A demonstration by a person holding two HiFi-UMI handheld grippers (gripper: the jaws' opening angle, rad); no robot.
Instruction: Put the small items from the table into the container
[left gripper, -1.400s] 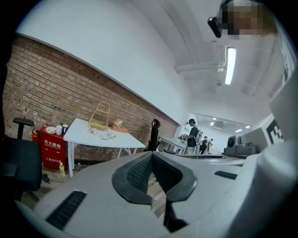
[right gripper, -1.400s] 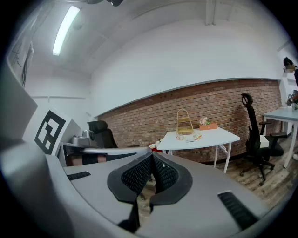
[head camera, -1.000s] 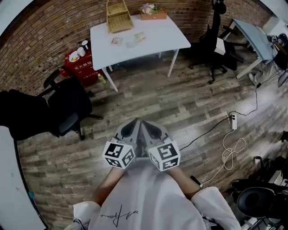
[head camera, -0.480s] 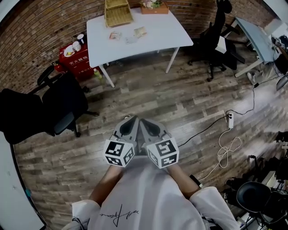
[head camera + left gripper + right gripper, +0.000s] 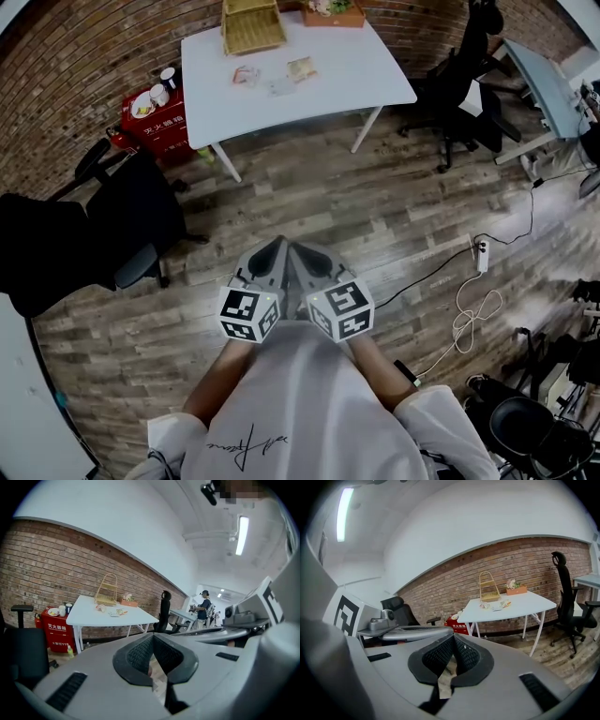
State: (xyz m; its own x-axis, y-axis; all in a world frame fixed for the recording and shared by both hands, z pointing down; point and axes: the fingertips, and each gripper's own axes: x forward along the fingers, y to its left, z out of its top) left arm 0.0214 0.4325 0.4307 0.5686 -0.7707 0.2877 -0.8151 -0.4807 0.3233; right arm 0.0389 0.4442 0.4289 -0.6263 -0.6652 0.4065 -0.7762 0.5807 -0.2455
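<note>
Plank floor (image 5: 375,216), brick wall (image 5: 66,47), white table (image 5: 347,80) — left gripper (image 5: 275,251), right gripper (image 5: 305,253), fingers (image 5: 138,656) closed, empty

- Bare wooden floor (image 5: 309,202) lies open in front of the white table (image 5: 356,70), a wide way to its near edge.
- Left of the table, a red box (image 5: 157,122) stands just beside its leg, and a black office chair (image 5: 131,220) sits further out on the floor.
- Right of the table, a second black chair (image 5: 457,98) stands near its corner.
- On the table, a wicker basket (image 5: 251,23) fills the far left edge; the right half is bare.
</note>
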